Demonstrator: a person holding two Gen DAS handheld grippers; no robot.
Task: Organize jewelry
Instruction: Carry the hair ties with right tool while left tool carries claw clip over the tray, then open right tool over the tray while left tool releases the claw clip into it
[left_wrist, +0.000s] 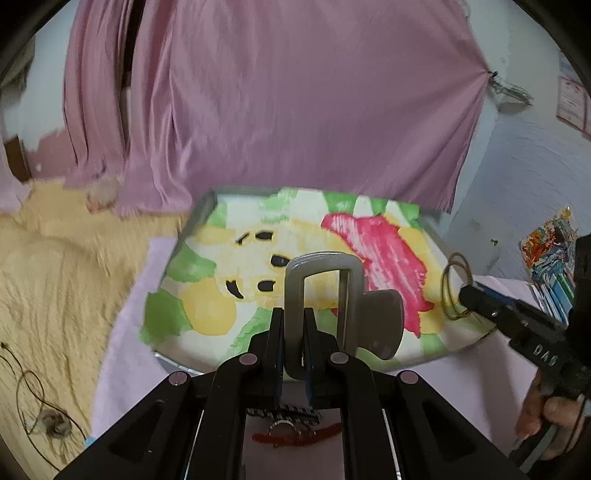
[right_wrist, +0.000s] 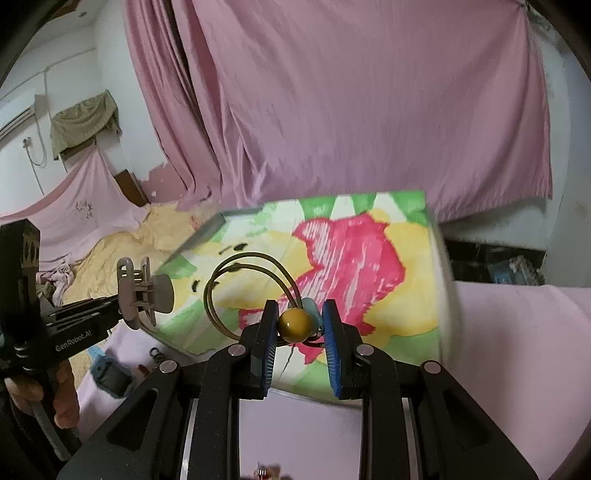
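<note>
- While both hover over the painted box (left_wrist: 207, 295), the left gripper (left_wrist: 293, 325) pinches a grey hair claw clip (left_wrist: 325, 295).
- Right gripper (right_wrist: 300, 325) fingers grip a brown bead hair tie (right_wrist: 293, 323).

you see a matt grey plastic hair clip (left_wrist: 325, 306), a glossy yellow bead (right_wrist: 294, 324) on smooth elastic loops (right_wrist: 236, 288), a painted box (left_wrist: 314, 236), and satiny pink cloth (left_wrist: 295, 92).
</note>
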